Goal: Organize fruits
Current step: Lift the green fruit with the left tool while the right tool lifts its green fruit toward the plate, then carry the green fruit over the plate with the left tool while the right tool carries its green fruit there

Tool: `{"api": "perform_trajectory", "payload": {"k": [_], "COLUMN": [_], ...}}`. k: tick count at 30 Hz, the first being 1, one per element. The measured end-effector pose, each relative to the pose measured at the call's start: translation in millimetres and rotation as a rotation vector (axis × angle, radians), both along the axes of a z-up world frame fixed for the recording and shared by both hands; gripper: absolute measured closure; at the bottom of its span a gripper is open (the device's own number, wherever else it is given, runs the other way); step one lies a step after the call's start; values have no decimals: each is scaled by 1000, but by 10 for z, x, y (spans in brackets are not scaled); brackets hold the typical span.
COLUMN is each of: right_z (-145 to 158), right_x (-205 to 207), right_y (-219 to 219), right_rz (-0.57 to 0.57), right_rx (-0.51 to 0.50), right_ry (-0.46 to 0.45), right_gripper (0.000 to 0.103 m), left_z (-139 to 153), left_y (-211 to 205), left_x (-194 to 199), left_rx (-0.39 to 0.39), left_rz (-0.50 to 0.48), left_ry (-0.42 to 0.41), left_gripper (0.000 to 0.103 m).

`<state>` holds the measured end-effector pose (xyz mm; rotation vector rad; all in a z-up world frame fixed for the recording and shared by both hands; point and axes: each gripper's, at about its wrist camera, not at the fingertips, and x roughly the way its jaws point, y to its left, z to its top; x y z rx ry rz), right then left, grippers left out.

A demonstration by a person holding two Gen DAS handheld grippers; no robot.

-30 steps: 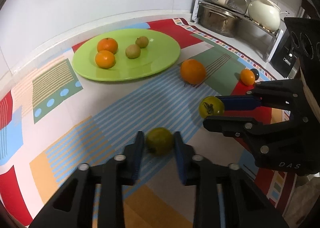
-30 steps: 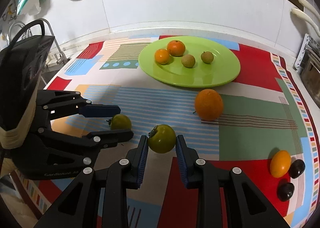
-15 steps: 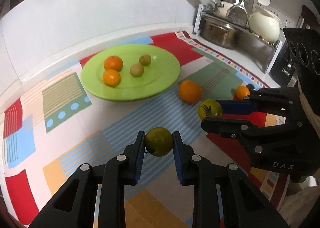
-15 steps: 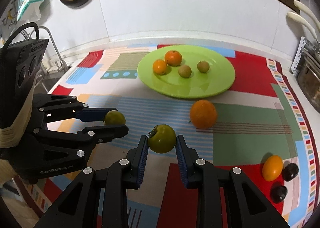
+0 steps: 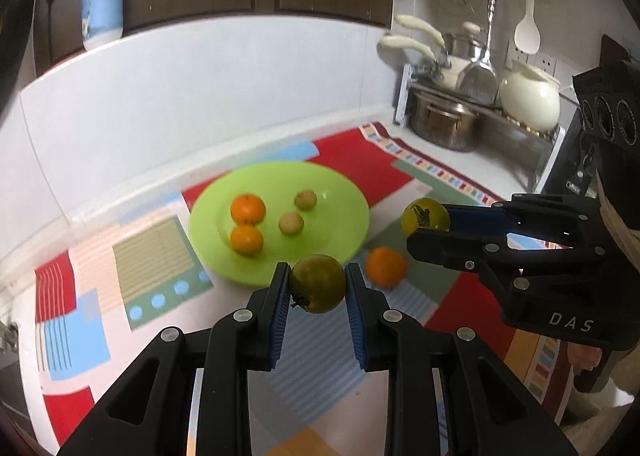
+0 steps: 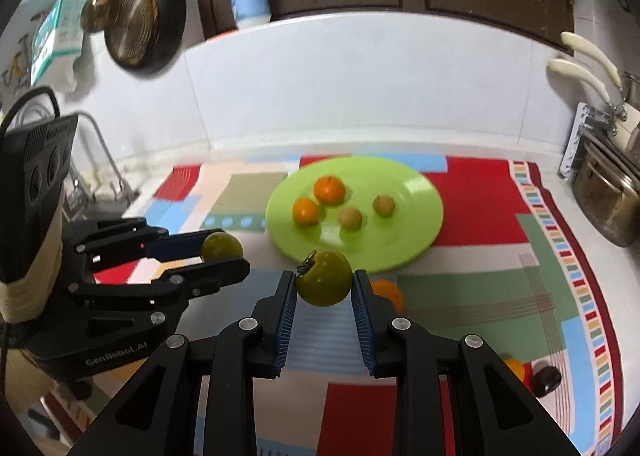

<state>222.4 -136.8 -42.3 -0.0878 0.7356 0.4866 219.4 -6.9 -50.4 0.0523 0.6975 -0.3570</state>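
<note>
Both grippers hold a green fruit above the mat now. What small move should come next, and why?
Probably carry both forward over the green plate. The left gripper and right gripper are each shut on a green tomato, lifted, short of the plate, and its near half is bare.

My left gripper [image 5: 318, 288] and right gripper [image 6: 324, 284] are matte black with ribbed blue pads and silver screws. White lettering marks them: "GenRobot.AI", "DAS".
</note>
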Motion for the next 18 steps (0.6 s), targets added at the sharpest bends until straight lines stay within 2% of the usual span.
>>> {"api": "perform_trajectory", "payload": {"k": [8,18], "right_z": [244,398], "right_x": [167,515], "right_y": [-10,-12], "right_rz": [-43,-88], "right_rx": [54,92], "right_ry": [-59,-82], "right_gripper": [74,74], "left_z": [242,413], "left_y": [14,57], "left_x": [190,575], "left_rx": [-14,-21], "left_rz": [12,20], "left_ry": [-71,-98], "left_gripper": [76,76]}}
